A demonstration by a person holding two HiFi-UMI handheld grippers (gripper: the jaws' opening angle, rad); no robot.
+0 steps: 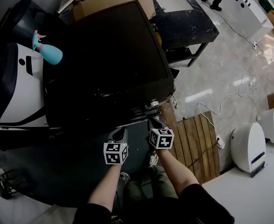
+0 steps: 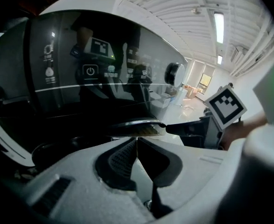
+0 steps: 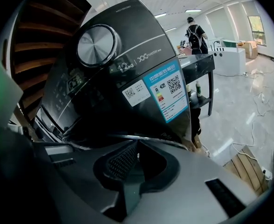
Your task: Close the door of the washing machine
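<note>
The black washing machine [image 1: 109, 64] fills the middle of the head view, seen from above. Both grippers are at its front upper edge, side by side. My left gripper [image 1: 119, 134] is shut with nothing between its pads. My right gripper [image 1: 154, 123] is shut and empty too. In the left gripper view the control panel [image 2: 90, 71] and knob [image 2: 175, 73] rise ahead, and the door's chrome rim [image 2: 137, 123] lies just past the fingertips. The right gripper view shows the same rim [image 3: 146, 138] under the knob [image 3: 96, 40] and blue label [image 3: 169, 90]. I cannot tell whether either tip touches the rim.
A teal spray bottle [image 1: 48, 50] stands on a white appliance [image 1: 23, 92] at the left. A cardboard box [image 1: 113, 1] and a black table [image 1: 183, 22] are behind the machine. A wooden pallet [image 1: 197, 143], white cables [image 1: 230, 94] and a white device [image 1: 249, 146] are on the right. A person [image 3: 194, 31] stands far off.
</note>
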